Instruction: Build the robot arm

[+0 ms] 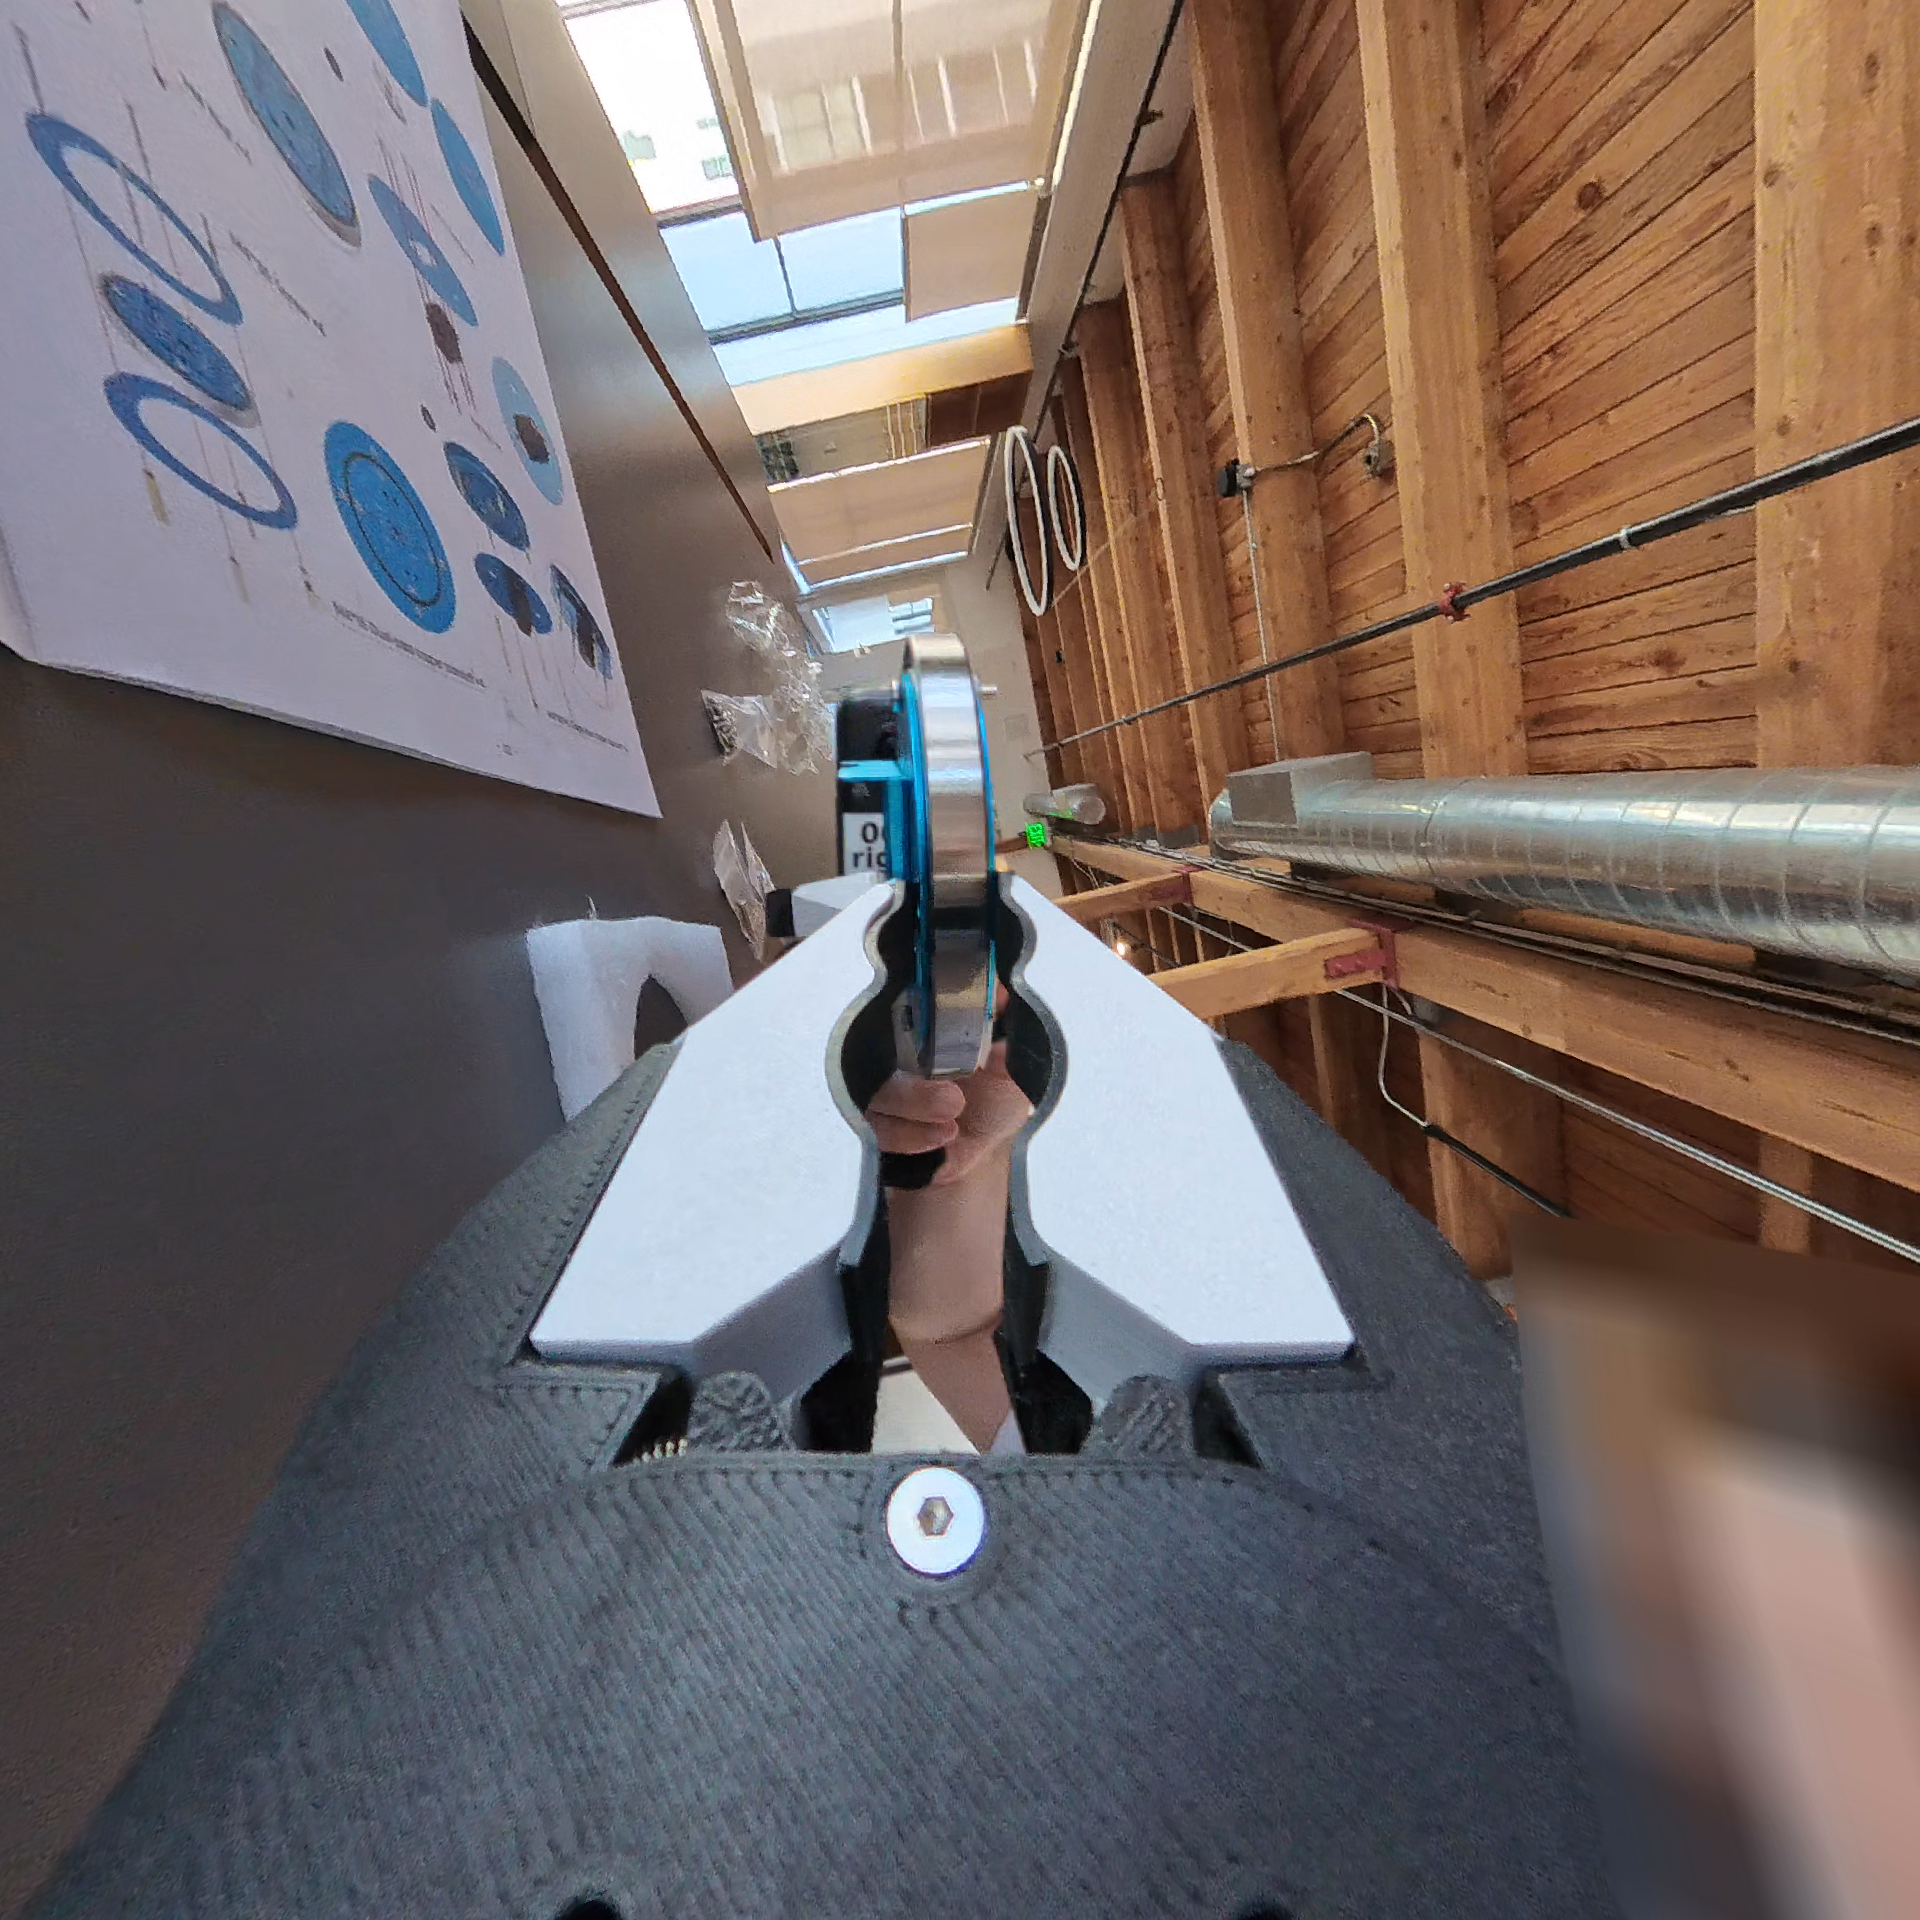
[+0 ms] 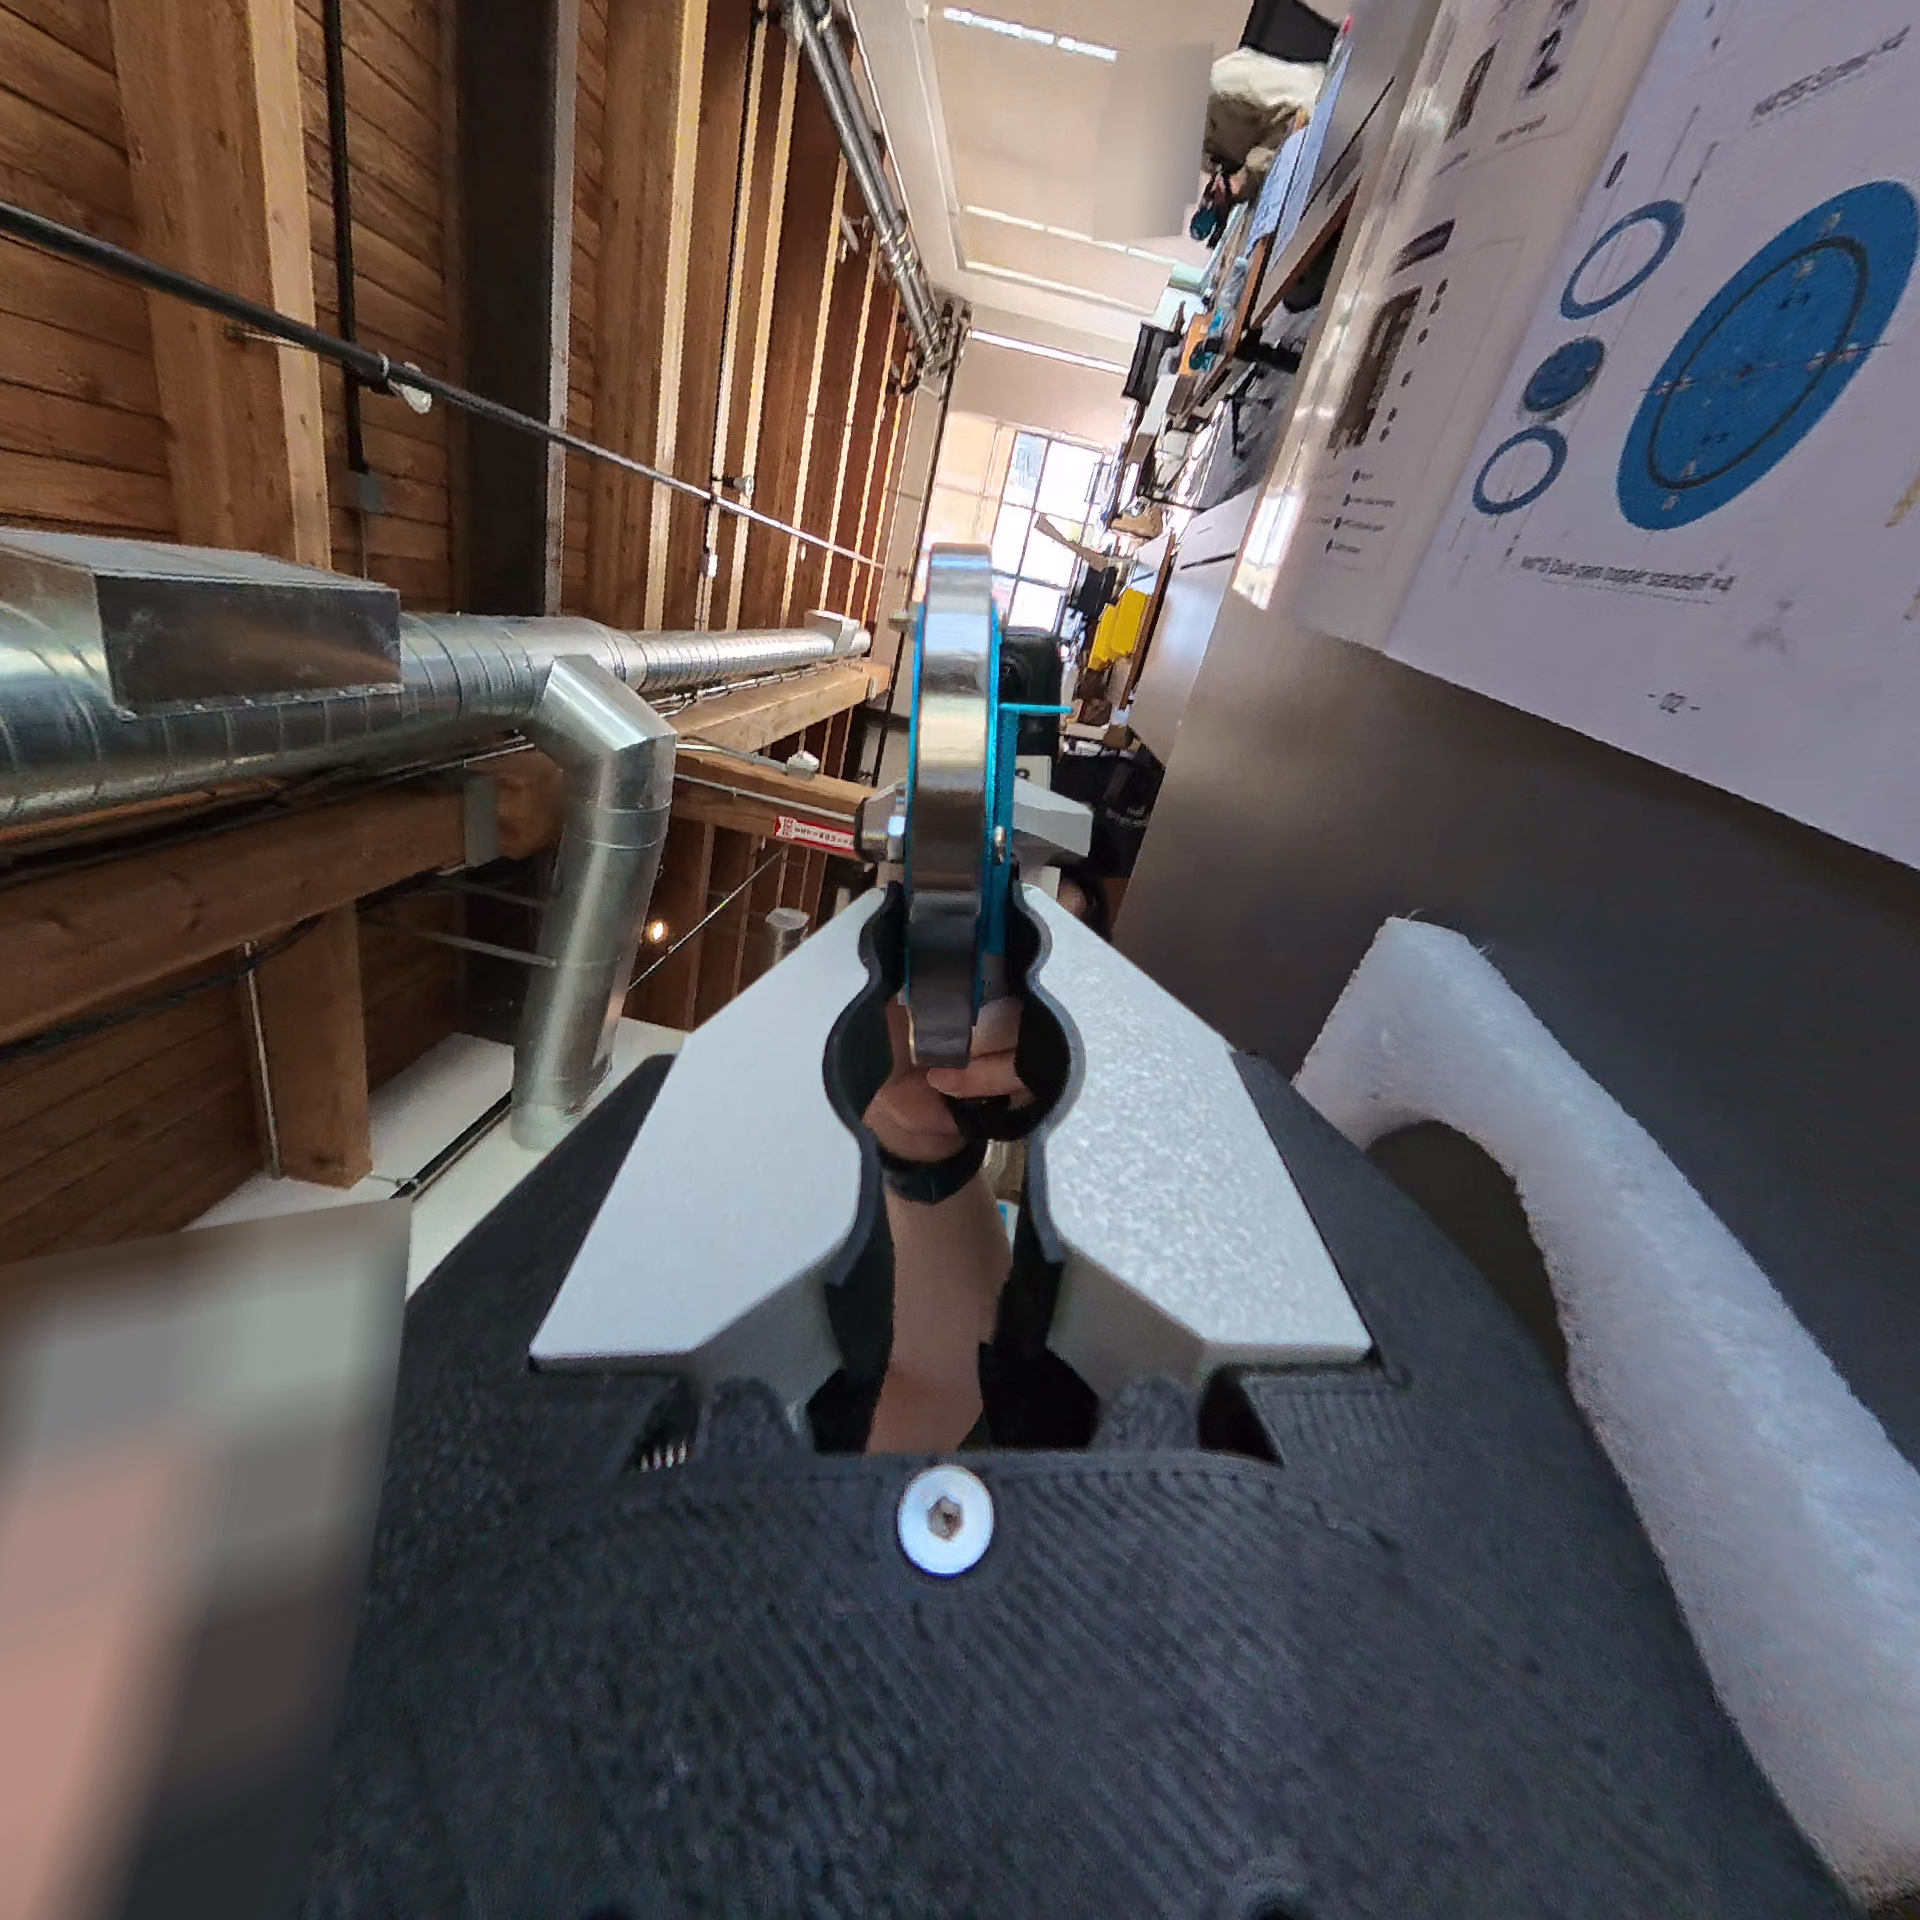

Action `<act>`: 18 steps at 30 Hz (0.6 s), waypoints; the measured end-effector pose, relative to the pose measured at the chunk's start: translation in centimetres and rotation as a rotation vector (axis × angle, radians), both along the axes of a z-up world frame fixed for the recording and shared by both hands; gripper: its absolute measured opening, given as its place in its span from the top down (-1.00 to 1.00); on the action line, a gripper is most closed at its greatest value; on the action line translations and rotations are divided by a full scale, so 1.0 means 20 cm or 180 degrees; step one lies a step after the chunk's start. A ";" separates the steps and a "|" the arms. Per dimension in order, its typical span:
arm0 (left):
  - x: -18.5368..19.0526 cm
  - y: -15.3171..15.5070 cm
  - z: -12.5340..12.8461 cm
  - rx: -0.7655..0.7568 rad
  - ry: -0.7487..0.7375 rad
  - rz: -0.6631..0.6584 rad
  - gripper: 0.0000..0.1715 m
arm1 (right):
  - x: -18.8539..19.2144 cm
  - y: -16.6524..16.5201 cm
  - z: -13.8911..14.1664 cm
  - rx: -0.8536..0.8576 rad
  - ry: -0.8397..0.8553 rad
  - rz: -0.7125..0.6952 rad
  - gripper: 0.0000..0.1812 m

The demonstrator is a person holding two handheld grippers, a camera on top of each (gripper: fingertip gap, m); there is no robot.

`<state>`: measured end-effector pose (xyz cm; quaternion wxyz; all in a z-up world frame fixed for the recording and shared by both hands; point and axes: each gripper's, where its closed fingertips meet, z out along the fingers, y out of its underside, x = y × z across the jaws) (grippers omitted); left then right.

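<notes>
A round assembly, a blue plate with a thick silver metal ring, shows edge-on in the left wrist view and in the right wrist view. My left gripper is shut on its rim, gripping it between the grey fingers. My right gripper is shut on the opposite rim in the same way. The two grippers face each other and hold the assembly up in the air beside the grey table. The right gripper's grey finger shows beyond the disc, and the left gripper's finger shows likewise. A hand is behind.
Both views are rolled sideways. A white sheet with blue part drawings lies on the table, also in the right wrist view. White foam and clear bags of small hardware lie nearby. A silver duct runs under the wooden ceiling. The grippers are tip to tip, or close to it.
</notes>
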<state>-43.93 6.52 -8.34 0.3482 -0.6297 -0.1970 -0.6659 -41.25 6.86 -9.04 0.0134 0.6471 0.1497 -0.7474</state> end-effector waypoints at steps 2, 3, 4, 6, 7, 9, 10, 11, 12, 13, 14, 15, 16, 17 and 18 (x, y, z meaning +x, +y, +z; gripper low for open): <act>0.01 -0.01 0.00 0.0027 -0.0021 -0.0009 0.83 | 0.01 -0.01 -0.01 -0.0122 0.0014 0.0090 0.83; 0.01 -0.01 0.01 0.0042 -0.0040 -0.0046 0.82 | 0.01 -0.01 -0.01 -0.0214 0.0036 0.0143 0.82; 0.01 -0.02 0.02 0.0068 -0.0066 -0.0117 0.77 | 0.02 -0.02 -0.01 -0.0319 0.0050 0.0203 0.83; 0.00 -0.03 -0.01 0.0007 0.0011 -0.0231 0.52 | 0.03 -0.02 -0.03 -0.0465 0.0025 0.0347 0.83; -0.02 -0.04 -0.03 -0.0025 0.0085 -0.0276 0.43 | 0.04 -0.02 -0.04 -0.0486 -0.0011 0.0442 0.83; -0.03 -0.04 -0.05 -0.0100 0.0140 -0.0467 0.36 | 0.06 -0.01 -0.06 -0.0514 -0.0113 0.0666 0.83; -0.02 -0.05 -0.06 -0.0122 0.0126 -0.0638 0.36 | 0.06 -0.01 -0.07 -0.0535 -0.0152 0.0813 0.83; 0.00 -0.06 -0.07 -0.0163 0.0144 -0.0836 0.37 | 0.07 -0.01 -0.07 -0.0553 -0.0181 0.0951 0.82; 0.03 -0.06 -0.08 -0.0209 0.0208 -0.0998 0.38 | 0.08 0.00 -0.07 -0.0556 -0.0208 0.1107 0.82; 0.04 -0.06 -0.10 -0.0233 0.0278 -0.1122 0.39 | 0.08 0.01 -0.07 -0.0548 -0.0239 0.1225 0.83; 0.06 -0.06 -0.11 -0.0265 0.0318 -0.1253 0.40 | 0.08 0.01 -0.07 -0.0517 -0.0274 0.1372 0.83; 0.07 -0.06 -0.10 -0.0234 0.0281 -0.1346 0.43 | 0.08 0.01 -0.07 -0.0465 -0.0313 0.1553 0.82; 0.08 -0.06 -0.09 -0.0208 0.0221 -0.1402 0.47 | 0.08 0.01 -0.07 -0.0405 -0.0366 0.1676 0.83; 0.07 -0.05 -0.08 -0.0200 0.0175 -0.1418 0.46 | 0.09 0.01 -0.08 -0.0359 -0.0424 0.1838 0.83; 0.07 -0.05 -0.07 -0.0158 0.0146 -0.1423 0.47 | 0.09 0.00 -0.08 -0.0319 -0.0476 0.2009 0.82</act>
